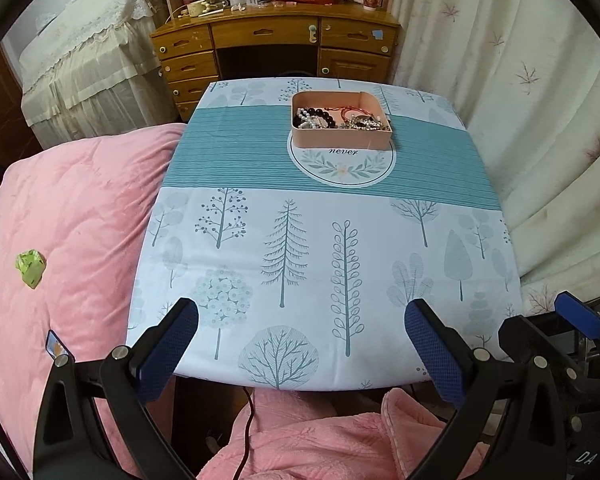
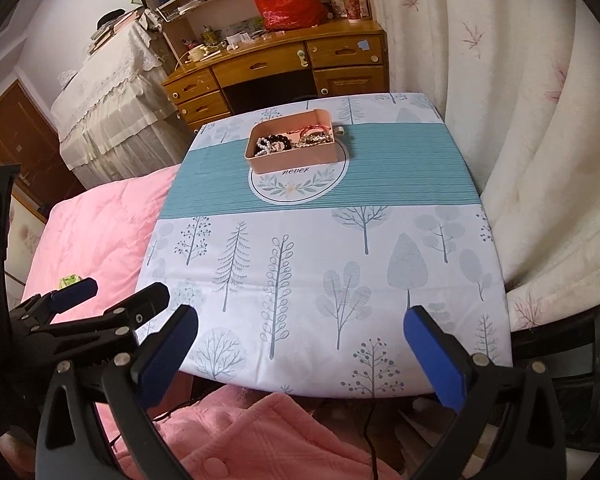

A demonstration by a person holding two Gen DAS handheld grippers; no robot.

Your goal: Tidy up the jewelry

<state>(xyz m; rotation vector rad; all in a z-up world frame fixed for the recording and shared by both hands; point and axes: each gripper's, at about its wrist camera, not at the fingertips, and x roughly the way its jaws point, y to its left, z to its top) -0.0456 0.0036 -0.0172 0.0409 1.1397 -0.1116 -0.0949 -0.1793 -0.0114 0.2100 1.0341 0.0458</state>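
The jewelry (image 1: 342,119) in the pink box (image 1: 340,140) is just a tangle, too small to pick pieces apart. The box's near wall hides the bottom. A tiny thing (image 2: 340,130) behind the box can't be made out.

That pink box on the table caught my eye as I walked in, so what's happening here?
A person holds a gripper in each hand at the near edge of the table. The left gripper and right gripper are both open and hold nothing. The pink box sits far across the tablecloth on the round emblem, with beads and chains heaped inside. Neither gripper is near it.
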